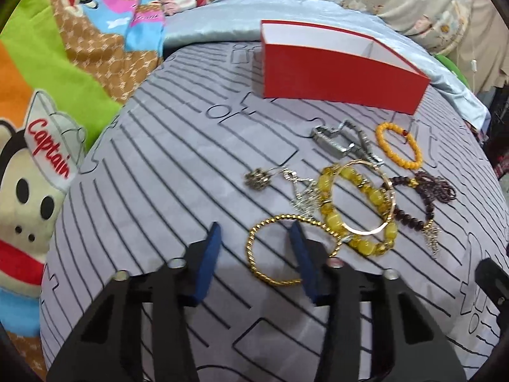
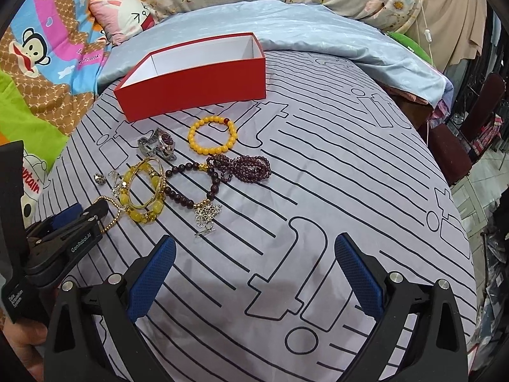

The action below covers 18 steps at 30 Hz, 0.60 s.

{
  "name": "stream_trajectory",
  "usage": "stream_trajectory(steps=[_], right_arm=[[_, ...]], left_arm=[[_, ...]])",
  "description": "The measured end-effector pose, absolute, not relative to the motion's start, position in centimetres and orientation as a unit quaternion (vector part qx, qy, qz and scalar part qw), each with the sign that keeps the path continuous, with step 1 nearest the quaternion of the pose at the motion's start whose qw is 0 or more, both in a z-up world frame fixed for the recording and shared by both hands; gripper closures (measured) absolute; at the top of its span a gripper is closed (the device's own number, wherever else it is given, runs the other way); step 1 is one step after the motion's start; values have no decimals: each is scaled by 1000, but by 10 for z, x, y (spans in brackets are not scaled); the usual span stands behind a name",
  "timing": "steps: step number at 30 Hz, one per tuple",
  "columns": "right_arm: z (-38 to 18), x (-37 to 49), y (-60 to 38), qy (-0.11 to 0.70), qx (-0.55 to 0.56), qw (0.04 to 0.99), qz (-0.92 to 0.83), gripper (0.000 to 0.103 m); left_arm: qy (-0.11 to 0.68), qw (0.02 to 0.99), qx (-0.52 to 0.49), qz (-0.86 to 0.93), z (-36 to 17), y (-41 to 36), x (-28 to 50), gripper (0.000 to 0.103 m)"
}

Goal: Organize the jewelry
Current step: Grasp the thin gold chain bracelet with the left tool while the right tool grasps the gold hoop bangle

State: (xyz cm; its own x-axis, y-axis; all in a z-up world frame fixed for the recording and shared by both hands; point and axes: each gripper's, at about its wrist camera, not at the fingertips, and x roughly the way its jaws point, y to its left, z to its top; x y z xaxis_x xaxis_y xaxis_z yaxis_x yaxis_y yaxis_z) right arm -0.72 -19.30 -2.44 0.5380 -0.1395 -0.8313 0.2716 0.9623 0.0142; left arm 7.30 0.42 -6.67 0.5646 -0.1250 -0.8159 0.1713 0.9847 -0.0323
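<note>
Left gripper (image 1: 256,232) part-open, one finger inside twisted gold bangle (image 1: 254,248), not gripping, right gripper (image 2: 254,248) wide open, empty, bare bedsheet (image 2: 318,191) right of bangle, red box (image 2: 197,79) beyond

surface: striped grey sheet (image 2: 318,191) (over a bed) | on it: red box (image 2: 197,79), bracelets (image 2: 212,137), watch (image 2: 160,146)

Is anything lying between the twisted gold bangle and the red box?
Yes: the silver chain, yellow bead bracelet and watch lie between the twisted gold bangle and the red box.
</note>
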Motion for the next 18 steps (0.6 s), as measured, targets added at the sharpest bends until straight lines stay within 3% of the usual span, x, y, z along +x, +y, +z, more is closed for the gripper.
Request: stream_trajectory(steps=[3,11,18], right_arm=[[-26,-4,-194,466,73,875,-111,5],[-27,7,-200,467,80,875,-102,5],[-26,23,-190,465,73,879,-72,24]], left_arm=[[460,881,19,-106,-65,1,75,98],[459,878,-11,-134,-55,5,70,100],[449,883,-26,-136,-36,16,63,100]])
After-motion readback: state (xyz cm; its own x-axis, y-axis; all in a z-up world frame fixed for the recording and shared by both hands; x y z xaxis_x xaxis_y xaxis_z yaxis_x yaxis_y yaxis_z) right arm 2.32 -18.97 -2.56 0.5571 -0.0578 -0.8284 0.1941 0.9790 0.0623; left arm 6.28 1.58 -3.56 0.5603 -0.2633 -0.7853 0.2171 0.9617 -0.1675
